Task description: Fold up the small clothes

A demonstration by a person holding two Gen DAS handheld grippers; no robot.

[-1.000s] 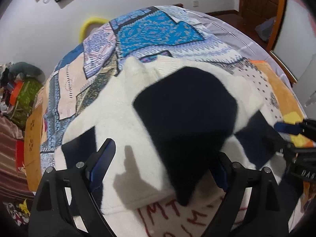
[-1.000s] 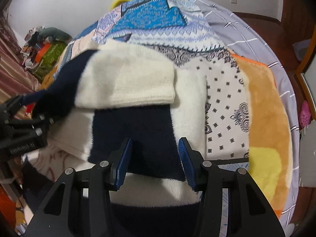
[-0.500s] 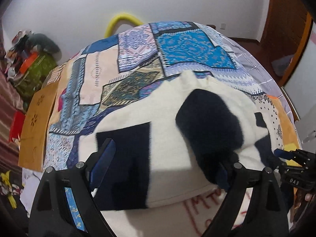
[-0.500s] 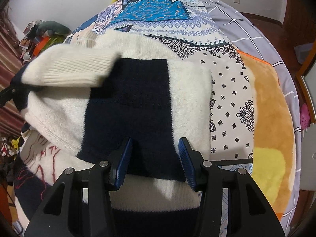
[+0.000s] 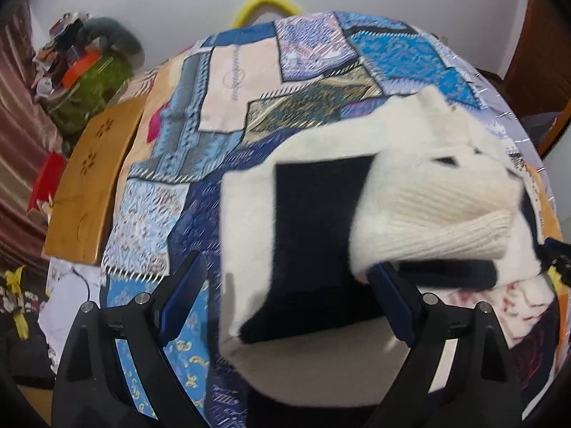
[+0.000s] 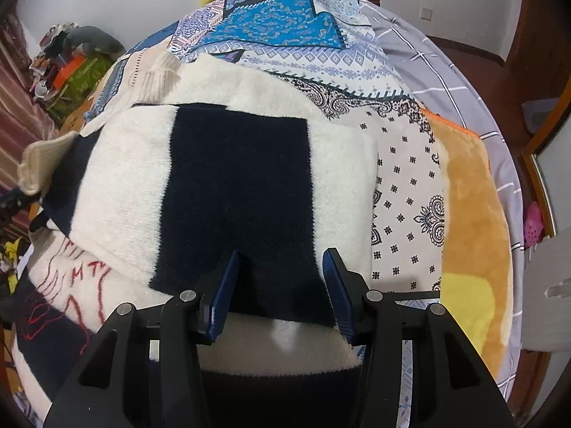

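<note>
Mid-fold on the bed (image 6: 464, 82): the sweater (image 6: 235, 185) lies spread, its ribbed sleeve cuff (image 5: 446, 228) draped against one finger of the left gripper (image 5: 289, 299), fingers spread wide, gripping nothing. The right gripper (image 6: 282, 285) hangs half-open over the near hem. Next, I'd say: pinch that cuff and lay the sleeve across.

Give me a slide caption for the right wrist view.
Right gripper poised over a cream-and-navy sweater on a patchwork bedspread.

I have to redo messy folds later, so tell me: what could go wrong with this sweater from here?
1. The ribbed cuff drapes against the left gripper's right pad; its jaws are wide with nothing pinched, so the sleeve could flop back unfolded.
2. The right gripper straddles the navy panel without visibly pinching it; the sweater may shift.
3. The sweater overlaps a second garment with red stitching, which could drag along.
</note>
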